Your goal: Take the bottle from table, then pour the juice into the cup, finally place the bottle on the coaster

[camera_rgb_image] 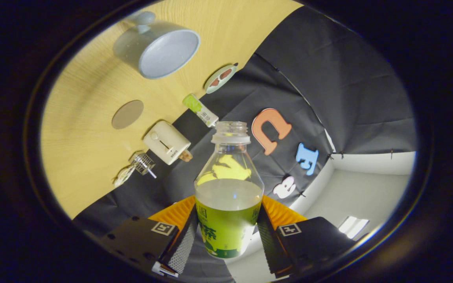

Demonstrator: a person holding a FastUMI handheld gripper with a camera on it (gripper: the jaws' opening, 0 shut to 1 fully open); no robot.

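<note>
My gripper (226,232) is shut on the open clear bottle (228,188), both fingers (183,239) pressing its green-labelled body. The bottle has no cap and holds pale liquid up to its shoulder. The whole view is rolled sideways, so the wooden table (81,129) stands tilted beyond the bottle. A grey-blue cup (159,49) with its mouth showing sits on the table far beyond the fingers. A round brown coaster (127,114) lies on the wood between the cup and a cream box.
A cream box-shaped device (166,142), a small metal wire object (142,163), a green-and-white tube (200,110) and a round patterned disc (220,78) lie along the table's far edge by the black cloth wall. A white wall and ceiling light (352,227) show past the cloth.
</note>
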